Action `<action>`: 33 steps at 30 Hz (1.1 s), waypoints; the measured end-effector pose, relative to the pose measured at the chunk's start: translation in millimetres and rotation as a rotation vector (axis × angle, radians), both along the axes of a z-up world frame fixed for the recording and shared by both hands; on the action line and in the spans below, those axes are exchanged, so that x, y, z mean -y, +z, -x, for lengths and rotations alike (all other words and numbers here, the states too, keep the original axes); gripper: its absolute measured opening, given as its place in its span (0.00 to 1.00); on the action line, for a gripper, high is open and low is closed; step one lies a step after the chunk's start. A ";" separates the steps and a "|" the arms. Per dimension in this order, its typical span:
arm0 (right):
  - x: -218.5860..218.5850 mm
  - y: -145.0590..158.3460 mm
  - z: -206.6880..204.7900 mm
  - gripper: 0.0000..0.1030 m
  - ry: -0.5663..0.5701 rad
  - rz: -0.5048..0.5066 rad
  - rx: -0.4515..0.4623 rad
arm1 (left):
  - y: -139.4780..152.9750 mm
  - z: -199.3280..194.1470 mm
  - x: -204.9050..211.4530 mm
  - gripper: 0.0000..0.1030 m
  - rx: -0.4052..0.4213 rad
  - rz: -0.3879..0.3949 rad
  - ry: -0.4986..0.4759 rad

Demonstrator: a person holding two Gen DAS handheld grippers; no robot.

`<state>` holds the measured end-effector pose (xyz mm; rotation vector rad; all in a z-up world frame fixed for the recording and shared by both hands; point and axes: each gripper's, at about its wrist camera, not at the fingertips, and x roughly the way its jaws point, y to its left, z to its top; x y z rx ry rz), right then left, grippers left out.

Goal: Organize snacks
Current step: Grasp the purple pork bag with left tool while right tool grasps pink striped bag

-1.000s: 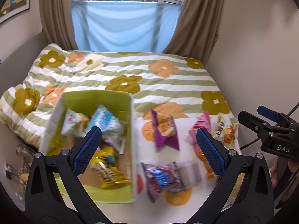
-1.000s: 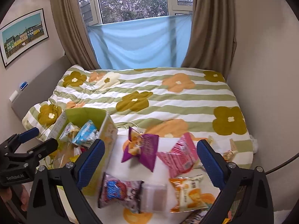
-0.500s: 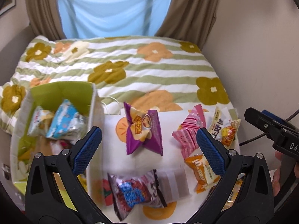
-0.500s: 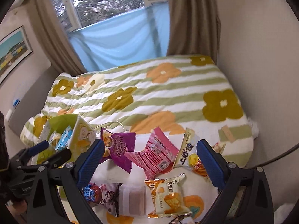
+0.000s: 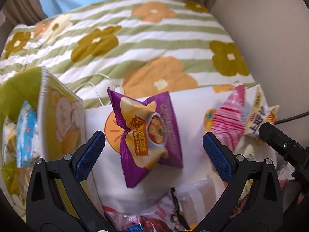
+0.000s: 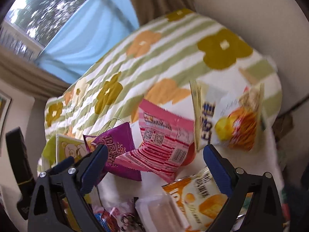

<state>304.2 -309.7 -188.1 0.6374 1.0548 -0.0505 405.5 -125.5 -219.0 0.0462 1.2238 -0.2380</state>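
Note:
My left gripper [image 5: 153,147] is open, its blue pads on either side of a purple snack bag [image 5: 148,135] that lies on a white cloth with orange prints [image 5: 193,116]. Left of it stands a green box [image 5: 48,104] holding a blue-and-white packet [image 5: 26,133] and other snacks. My right gripper [image 6: 154,162] is also open, low over a pink striped bag [image 6: 164,139]. The purple bag [image 6: 115,148] lies to its left, a yellow-white bag [image 6: 227,119] to its right, an orange bag [image 6: 200,199] below it.
A clear plastic-wrapped packet [image 6: 154,210] and a dark red packet [image 5: 154,218] lie nearest the cameras. The cloth rests on a green-striped floral quilt [image 5: 135,38] that runs back to blue curtains. A beige wall [image 5: 270,19] closes the right side. A white cable [image 5: 92,85] curls behind the box.
Both grippers have come down and forward toward the snacks. The left one has swung right from the box to the purple bag, and the right one has tilted and closed in on the pink bag.

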 end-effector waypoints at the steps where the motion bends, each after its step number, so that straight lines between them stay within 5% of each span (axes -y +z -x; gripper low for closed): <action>1: 0.1 -4.2 -1.8 0.95 -0.010 -0.009 -0.009 | -4.5 -2.7 -1.0 0.98 -0.011 -0.003 0.000; 8: -3.2 -28.1 -14.6 0.95 -0.064 -0.059 -0.060 | -33.3 -21.5 -3.4 0.97 -0.087 0.004 -0.017; 13: -6.6 -41.2 -22.7 0.95 -0.084 -0.074 -0.088 | -51.7 -28.4 -1.0 0.66 -0.149 0.020 -0.030; 33: -13.8 -68.1 -38.6 0.91 -0.091 -0.088 -0.163 | -46.3 -26.8 -7.4 0.59 -0.121 0.050 -0.040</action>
